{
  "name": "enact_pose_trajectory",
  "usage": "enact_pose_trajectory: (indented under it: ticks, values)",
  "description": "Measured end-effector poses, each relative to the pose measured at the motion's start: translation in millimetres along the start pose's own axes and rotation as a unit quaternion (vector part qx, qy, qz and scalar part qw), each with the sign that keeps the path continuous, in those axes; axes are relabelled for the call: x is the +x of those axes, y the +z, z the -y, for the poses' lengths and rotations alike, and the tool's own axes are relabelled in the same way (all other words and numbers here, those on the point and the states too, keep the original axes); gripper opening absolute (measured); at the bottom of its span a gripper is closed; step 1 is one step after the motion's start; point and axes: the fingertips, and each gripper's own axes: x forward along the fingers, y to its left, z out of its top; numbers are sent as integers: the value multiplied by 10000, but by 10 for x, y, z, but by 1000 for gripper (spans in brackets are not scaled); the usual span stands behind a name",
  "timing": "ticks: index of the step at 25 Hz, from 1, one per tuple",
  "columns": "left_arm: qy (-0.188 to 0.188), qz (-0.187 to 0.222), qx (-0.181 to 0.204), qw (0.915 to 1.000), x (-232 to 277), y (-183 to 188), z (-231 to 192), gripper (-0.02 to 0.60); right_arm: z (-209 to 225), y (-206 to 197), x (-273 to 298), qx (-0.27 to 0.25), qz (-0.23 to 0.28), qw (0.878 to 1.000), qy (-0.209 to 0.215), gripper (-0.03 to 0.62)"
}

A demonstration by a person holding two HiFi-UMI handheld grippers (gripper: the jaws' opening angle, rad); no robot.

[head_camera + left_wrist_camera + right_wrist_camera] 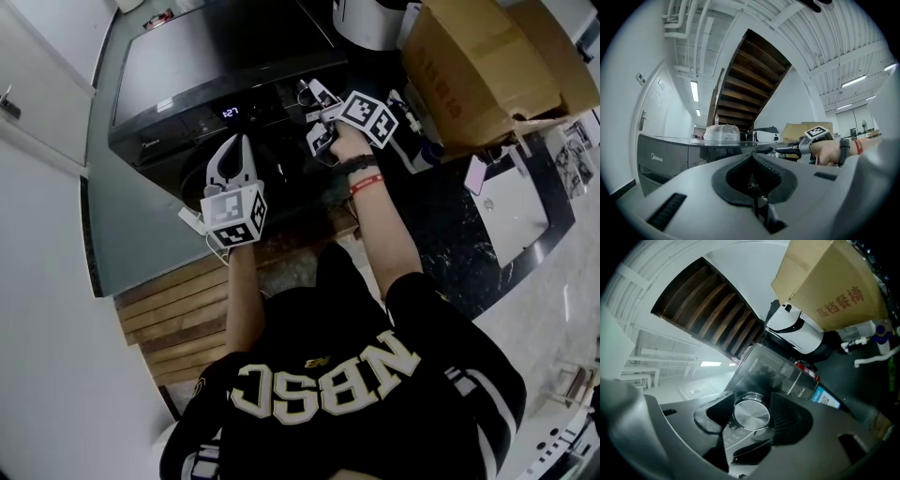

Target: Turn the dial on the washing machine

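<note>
My R gripper [317,112] clamps the dial [751,414]; I'd squeeze firm, turn about its axis, no tilt. L gripper [754,187] closed, empty.

Dark speckled floor [450,244]. Black washing machine [216,66] standing at far left edge. Wooden slats [173,323] at near left, just in front of machine. 1 cardboard box [487,66] toward far right corner, support beneath hidden. White flat panel [511,220] lying at right edge, below box.
</note>
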Motion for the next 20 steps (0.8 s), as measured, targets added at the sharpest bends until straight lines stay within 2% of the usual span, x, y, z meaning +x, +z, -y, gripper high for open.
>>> enact_pose_trajectory:
  ticks: [5,10,15,20]
  values:
    - [14,14,-94,10000,-43,10,-27,15,-33,-3,-164,-463,-42,9989,39,235]
    - [95,64,-100,9999,-81,49,-59,15,-140,-148,-390,-1392,-235,9899,117,233]
    - [83,44,-95,9999,-129,29,-52,15,-301,-218,-645,-2731,-183,9618,-44,204]
    - [78,125,-84,9999,-184,95,-44,15,-473,-298,-863,-3614,-133,9323,-71,161]
